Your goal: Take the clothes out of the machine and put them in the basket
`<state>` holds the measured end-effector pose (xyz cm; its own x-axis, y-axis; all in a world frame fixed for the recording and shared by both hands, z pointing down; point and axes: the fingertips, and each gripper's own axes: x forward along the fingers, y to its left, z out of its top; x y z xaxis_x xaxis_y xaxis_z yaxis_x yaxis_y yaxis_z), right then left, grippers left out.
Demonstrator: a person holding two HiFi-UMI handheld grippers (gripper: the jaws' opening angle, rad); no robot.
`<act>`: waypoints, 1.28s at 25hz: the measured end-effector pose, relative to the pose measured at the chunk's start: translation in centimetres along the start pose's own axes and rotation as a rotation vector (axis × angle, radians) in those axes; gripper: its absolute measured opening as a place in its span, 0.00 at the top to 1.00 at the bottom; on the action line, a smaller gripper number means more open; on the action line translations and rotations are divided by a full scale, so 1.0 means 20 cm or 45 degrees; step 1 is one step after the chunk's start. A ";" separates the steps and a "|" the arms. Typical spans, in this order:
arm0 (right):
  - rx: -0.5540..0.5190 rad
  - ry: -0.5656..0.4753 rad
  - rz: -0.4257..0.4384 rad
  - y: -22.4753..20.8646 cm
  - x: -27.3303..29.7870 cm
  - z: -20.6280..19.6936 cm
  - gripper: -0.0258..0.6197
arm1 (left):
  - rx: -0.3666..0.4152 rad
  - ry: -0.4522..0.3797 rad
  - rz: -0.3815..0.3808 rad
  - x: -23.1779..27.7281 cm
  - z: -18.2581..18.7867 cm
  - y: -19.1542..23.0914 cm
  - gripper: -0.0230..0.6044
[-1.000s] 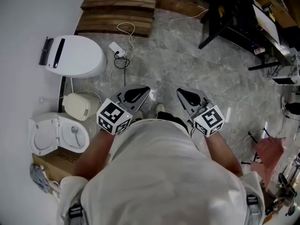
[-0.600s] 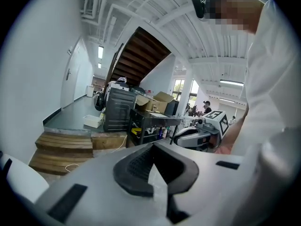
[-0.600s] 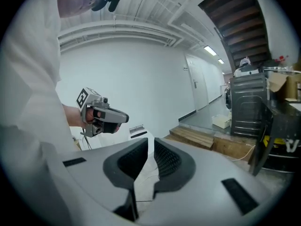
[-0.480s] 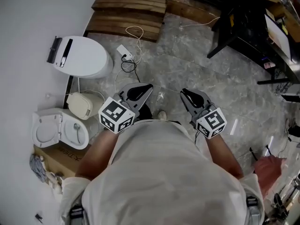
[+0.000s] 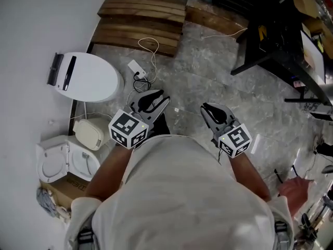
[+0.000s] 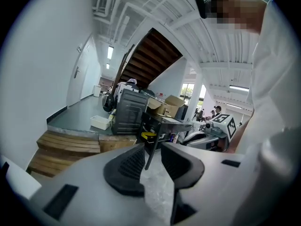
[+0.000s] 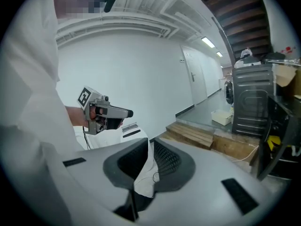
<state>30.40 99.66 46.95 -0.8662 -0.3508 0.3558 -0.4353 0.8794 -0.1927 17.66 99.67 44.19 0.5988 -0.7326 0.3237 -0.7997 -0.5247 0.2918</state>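
The wooden steps (image 5: 140, 22) lie ahead of both sets of jaws. Beyond them stands a grey boxy appliance (image 6: 129, 112), possibly the machine meant, though it is too far off to be sure. On the floor left of the left jaws sits a round-lidded white unit (image 5: 86, 79). Further back on that side is a small white machine (image 5: 83, 160) with its lid swung open, and a crumpled cloth (image 5: 46, 202) lies behind it. No basket shows in any view.

The left gripper (image 6: 153, 149) has just been opening: its jaws stand a narrow gap apart with nothing between them. The right gripper (image 7: 148, 142) has its jaw tips together, also empty.

I judge this to be the approach, with no garment yet in reach. To do it well:
- settle which machine is meant before reaching
- open both sets of jaws wide early
- bring them square to the opening
- pinch a thick fold of fabric, not a loose edge
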 end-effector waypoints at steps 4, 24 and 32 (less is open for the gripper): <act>-0.006 0.036 -0.024 -0.14 0.34 0.20 0.93 | -0.014 0.003 -0.025 0.05 0.15 0.41 0.79; -0.109 0.134 0.134 -0.76 1.65 0.86 0.93 | -0.035 -0.073 0.159 0.26 0.65 1.81 0.78; -0.079 0.109 0.201 -1.40 2.21 1.10 0.93 | -0.022 -0.016 0.206 0.71 0.99 2.42 0.78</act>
<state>-1.12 52.44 48.03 -0.8974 -0.1808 0.4025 -0.2776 0.9404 -0.1965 -13.37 55.24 45.01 0.4617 -0.8123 0.3565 -0.8846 -0.3921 0.2524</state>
